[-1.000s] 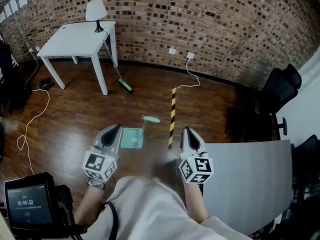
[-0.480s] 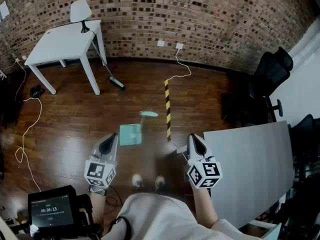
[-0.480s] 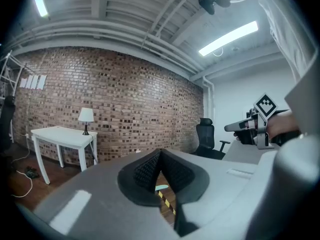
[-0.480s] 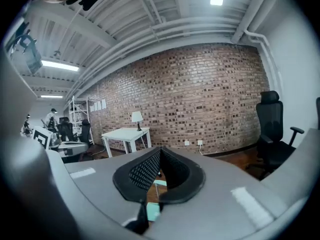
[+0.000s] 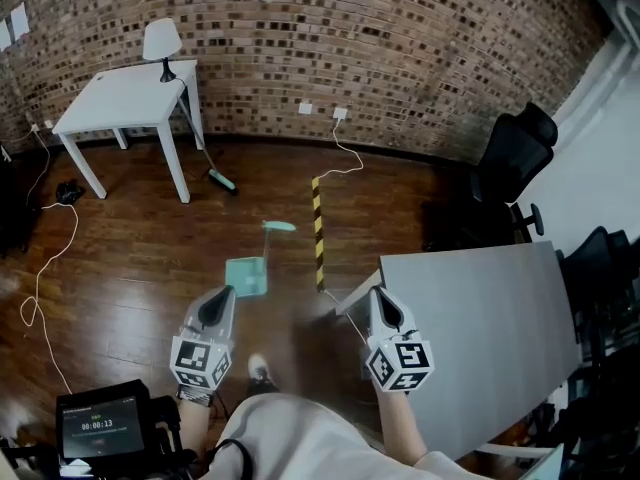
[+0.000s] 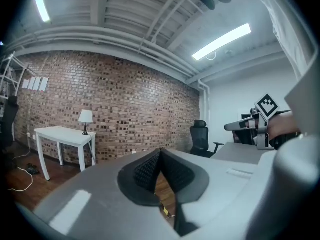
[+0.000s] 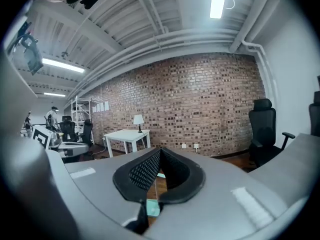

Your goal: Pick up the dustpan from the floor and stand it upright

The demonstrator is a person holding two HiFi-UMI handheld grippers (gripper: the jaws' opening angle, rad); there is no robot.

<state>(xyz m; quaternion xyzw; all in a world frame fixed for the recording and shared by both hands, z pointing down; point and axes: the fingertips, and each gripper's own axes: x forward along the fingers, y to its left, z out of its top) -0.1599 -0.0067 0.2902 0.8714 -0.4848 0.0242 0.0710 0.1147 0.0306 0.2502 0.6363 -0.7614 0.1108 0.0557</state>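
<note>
One teal dustpan [image 5: 246,276] lies on the floor [image 5: 130,253]. The left hand-held gripper [image 5: 224,291] and right hand-held gripper [image 5: 380,291] are both closed and empty.

Dustpan [image 5: 246,276] on floor, mid-scene, handle pointing far. Floor strip [image 5: 319,230] just right of it. Left tongs [image 5: 223,294] near side of dustpan; right tongs [image 5: 381,296] at left edge of big table [image 5: 490,338], near right. Far left: small table [image 5: 115,98] w/ lamp [image 5: 160,43] on it, brush [image 5: 222,179] at its right. Chair [image 5: 510,168] far right.
</note>
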